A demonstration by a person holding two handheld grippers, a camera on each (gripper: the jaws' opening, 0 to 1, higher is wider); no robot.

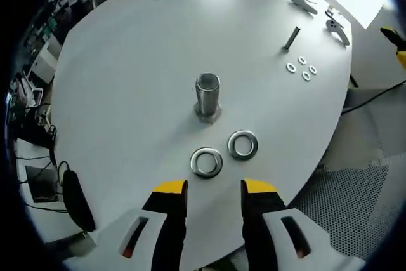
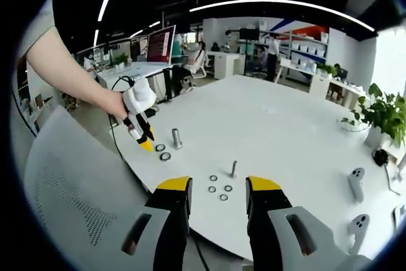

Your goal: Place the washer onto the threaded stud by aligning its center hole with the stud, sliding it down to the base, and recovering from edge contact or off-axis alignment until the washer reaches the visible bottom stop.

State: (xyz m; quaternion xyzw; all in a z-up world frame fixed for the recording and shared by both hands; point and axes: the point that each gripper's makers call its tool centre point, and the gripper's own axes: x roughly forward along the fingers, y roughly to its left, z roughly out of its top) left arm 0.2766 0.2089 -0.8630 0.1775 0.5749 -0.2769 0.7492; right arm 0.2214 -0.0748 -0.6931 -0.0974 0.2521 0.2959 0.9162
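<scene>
Both grippers are open with nothing between their jaws: my left gripper (image 1: 214,188) hovers over the near edge of the white table (image 1: 127,61), its yellow-tipped jaws parted, and my right gripper (image 2: 219,185) is likewise spread and empty. Just ahead of the left jaws I see two large washers lying flat, one (image 1: 206,162) nearer and one (image 1: 242,145) beside it, close together but apart. Beyond them the large threaded stud (image 1: 207,96) stands upright on its hex base, bare of any washer. Farther off a thin stud (image 1: 291,38) stands with four small washers (image 1: 301,68) around its near side. From the right gripper view, a person's hand (image 2: 136,103) holds the left gripper above the large washers.
</scene>
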